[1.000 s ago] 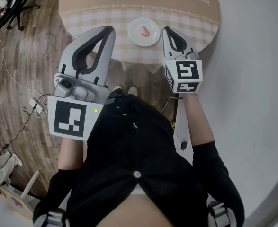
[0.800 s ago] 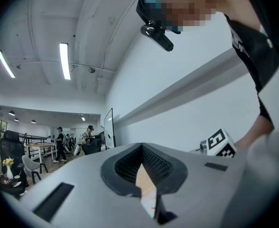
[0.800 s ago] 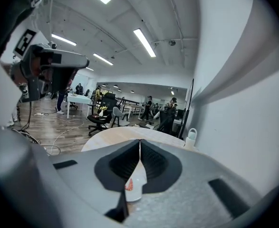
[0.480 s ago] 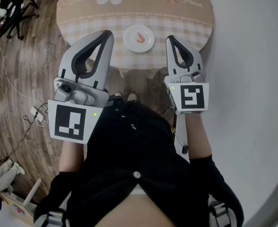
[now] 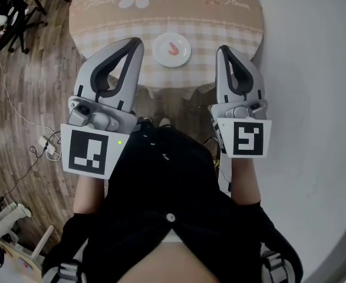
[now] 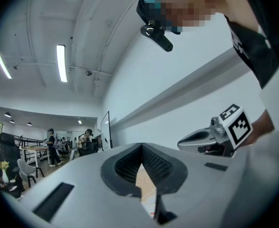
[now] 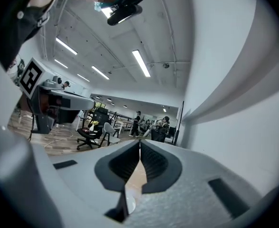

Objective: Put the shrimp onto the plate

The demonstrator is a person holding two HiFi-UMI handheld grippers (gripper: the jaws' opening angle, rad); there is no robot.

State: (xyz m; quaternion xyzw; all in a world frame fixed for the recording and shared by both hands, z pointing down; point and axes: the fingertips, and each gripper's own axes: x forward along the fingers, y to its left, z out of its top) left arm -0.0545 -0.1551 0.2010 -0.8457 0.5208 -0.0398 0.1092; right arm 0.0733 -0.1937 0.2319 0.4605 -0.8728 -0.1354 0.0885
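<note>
Room to move looks decent: the round table (image 5: 114,22) has its near edge facing the person, and the white plate (image 5: 158,53) sits close to that edge with bare cloth all around it. The shrimp (image 5: 174,47) is already lying on the plate, roughly in the middle. Both grippers hang short of the table edge, over the wooden floor (image 5: 37,63), with the plate between their tips in the head view. The pale wall (image 5: 314,69) runs close along the right side, while the left is open floor with a loose cable (image 5: 13,93) trailing across it. The left gripper (image 5: 134,45) has its jaws pressed together at the tips with nothing between them, and its own view (image 6: 141,148) shows the same. The right gripper (image 5: 223,52) is the same deal, tips touching and empty (image 7: 139,146). Compared with half a second ago, the right gripper has slid outward toward the wall and sits a bit lower in the head view, while the left one and the plate have barely budged. The cloth is a tan gingham check with a daisy print on the far part, and it drapes over the rim. The plate is smooth, round and glossy, the shrimp a small pinkish-red curl. The gripper shells are matte grey plastic with dark ribbed pads.
</note>
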